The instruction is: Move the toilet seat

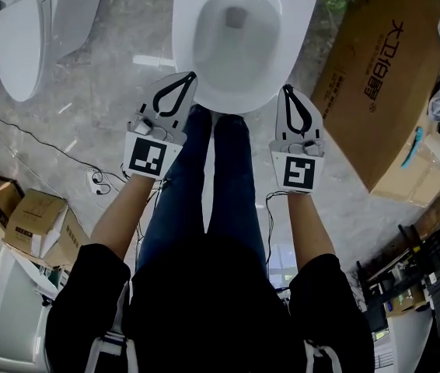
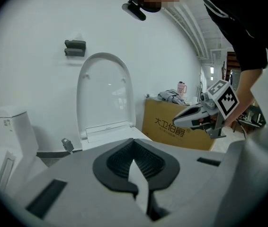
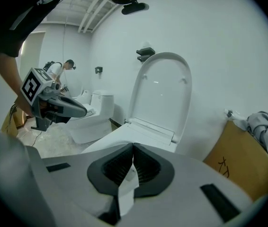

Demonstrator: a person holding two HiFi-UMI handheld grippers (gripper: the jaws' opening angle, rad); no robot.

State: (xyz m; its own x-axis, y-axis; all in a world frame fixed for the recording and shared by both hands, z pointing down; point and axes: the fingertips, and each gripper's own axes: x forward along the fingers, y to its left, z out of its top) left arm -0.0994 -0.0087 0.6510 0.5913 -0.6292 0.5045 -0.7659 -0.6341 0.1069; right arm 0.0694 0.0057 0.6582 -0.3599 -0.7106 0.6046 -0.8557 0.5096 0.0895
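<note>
A white toilet [image 1: 228, 92] stands in front of me with its bowl open. Its lid [image 2: 106, 93] [image 3: 165, 91] is raised upright against the wall. From these views I cannot tell whether the seat ring lies on the rim or stands up with the lid. My left gripper [image 1: 192, 75] hovers at the bowl's front left edge, shut and holding nothing. At the front right edge, my right gripper [image 1: 285, 88] is likewise shut and empty. Each gripper shows in the other's view, the right gripper [image 2: 177, 120] and the left gripper [image 3: 83, 112]. Neither touches the toilet.
A large cardboard box [image 1: 375, 76] lies right of the toilet, with cloth [image 3: 266, 131] on it. A second toilet [image 1: 22, 37] stands at the left. Small boxes [image 1: 29, 224] and cables [image 1: 72, 158] are on the floor at my left. The person's legs [image 1: 216, 185] stand before the bowl.
</note>
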